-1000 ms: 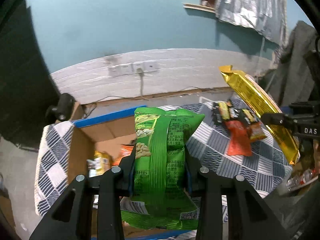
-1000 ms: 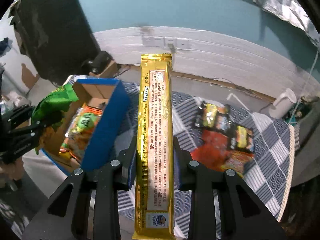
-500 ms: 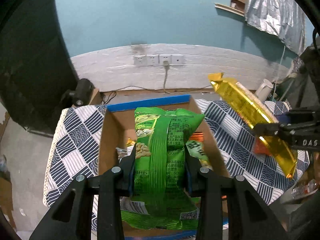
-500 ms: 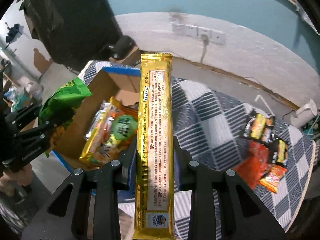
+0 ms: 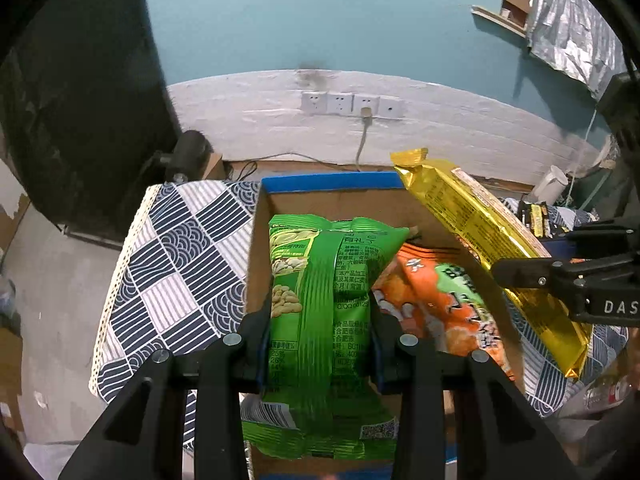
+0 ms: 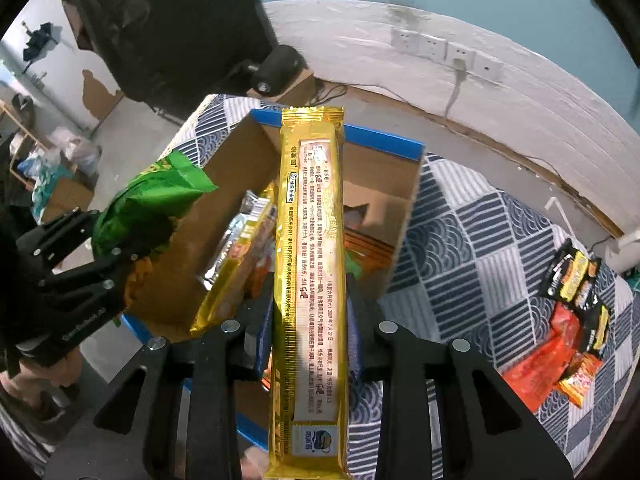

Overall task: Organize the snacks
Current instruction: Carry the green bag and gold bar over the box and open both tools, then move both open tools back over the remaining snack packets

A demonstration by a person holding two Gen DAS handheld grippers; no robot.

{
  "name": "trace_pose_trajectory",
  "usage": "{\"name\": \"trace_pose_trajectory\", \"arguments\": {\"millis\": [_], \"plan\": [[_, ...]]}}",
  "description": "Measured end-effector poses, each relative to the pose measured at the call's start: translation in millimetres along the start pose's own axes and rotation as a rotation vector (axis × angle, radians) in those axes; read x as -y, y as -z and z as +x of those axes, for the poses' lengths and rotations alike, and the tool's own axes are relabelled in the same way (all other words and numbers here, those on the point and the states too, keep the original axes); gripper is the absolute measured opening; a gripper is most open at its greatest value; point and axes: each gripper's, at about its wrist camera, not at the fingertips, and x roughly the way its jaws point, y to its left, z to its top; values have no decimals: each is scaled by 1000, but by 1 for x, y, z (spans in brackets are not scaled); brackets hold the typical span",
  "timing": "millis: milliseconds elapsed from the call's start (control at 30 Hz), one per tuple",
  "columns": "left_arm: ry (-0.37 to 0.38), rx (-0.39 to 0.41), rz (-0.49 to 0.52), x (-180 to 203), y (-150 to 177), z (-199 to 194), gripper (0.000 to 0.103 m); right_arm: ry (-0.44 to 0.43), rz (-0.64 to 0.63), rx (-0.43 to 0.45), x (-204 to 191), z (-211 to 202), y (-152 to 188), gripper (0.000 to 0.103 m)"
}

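Box (image 5: 332, 188) rim below both packets; free floor apparently far-left.

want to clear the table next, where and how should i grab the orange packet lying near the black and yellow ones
Grip the orange packet across its near, bare edge, coming down from above on the side away from the black and yellow packets. It lies flat on the cloth, and those packets overlap its far end, so the free edge gives the tool room.
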Motion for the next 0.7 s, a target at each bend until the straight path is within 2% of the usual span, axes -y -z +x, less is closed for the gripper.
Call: {"name": "trace_pose_trajectory", "arguments": {"millis": [233, 300, 367, 533, 667, 700], "plan": [[-5, -29, -36, -17, 2, 12, 39, -37, -8, -24, -17, 15, -8, 31], [-21, -38, -50, -21, 3, 14, 46, -41, -9, -20, -20, 14, -10, 32], [-27, -37, -60, -24, 5, 14, 47, -49, -9, -11, -21, 10, -11, 38], [-17, -18, -64, -24, 3, 6, 53, -25, -1, 21, -18, -1, -10, 43], [-9, 3, -49, -16, 0, 0, 54, 11, -8, 42, -11, -10, -7, 55], [-3, 5, -44, -13, 0, -1, 54, 24, -11, 48, -10, -13, -5, 55]]}}
